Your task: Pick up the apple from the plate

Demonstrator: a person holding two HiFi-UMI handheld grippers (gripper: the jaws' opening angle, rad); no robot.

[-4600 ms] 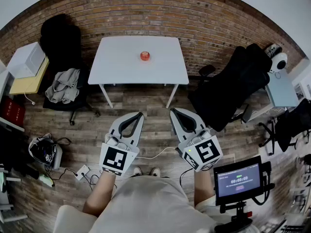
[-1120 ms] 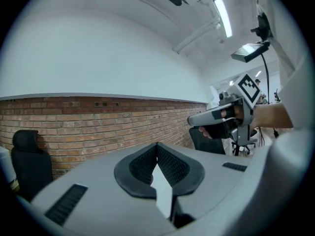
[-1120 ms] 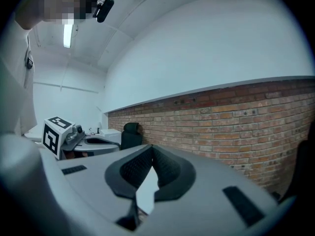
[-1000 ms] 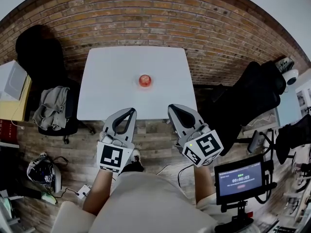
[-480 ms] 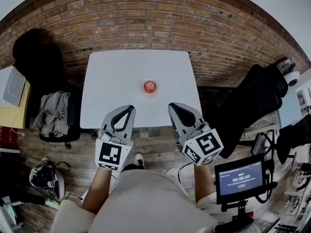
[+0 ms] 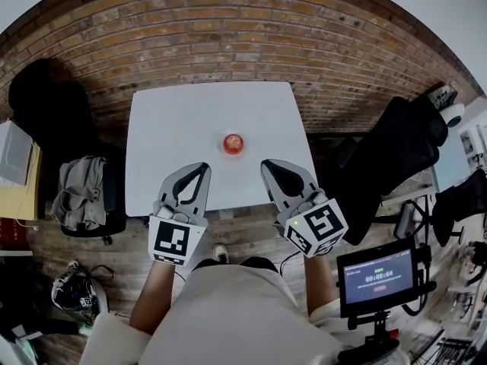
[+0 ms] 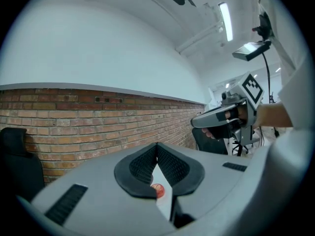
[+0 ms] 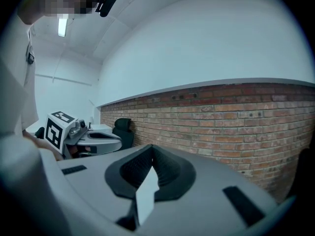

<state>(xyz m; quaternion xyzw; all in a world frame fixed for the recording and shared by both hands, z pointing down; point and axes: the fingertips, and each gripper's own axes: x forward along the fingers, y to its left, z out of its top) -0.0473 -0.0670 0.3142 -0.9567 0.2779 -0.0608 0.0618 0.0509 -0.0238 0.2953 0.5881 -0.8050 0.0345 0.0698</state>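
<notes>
1. Nothing of the pick-up is done yet. The apple (image 6: 233,143) sits on the white table (image 6: 175,112), ahead of both grippers and roughly midway between the lines they point along. A plate under it is too small to be made out.
2. The left gripper (image 6: 204,167) is held with its jaws together, tips meeting and nothing clamped. In the left gripper view the apple is seen almost straight ahead, through the gap behind the tips.
3. The right gripper (image 6: 266,164) is likewise closed and empty. Only table top and brick wall (image 6: 228,36) are seen along its jaws, so the apple is judged to lie off to its left.
4. Both pairs of tips are seen at the table's near edge, apart from the apple.
5. What is judged to be left: one gripper brought up to the apple, its jaws opened, closed around the fruit, then lifted.
6. A chair draped with clothing (image 6: 80,181) stands left of the left gripper, and a black chair (image 6: 388,150) right of the right one. A small screen (image 6: 374,276) is mounted behind the right gripper. Nothing is seen between the tips and the apple.
</notes>
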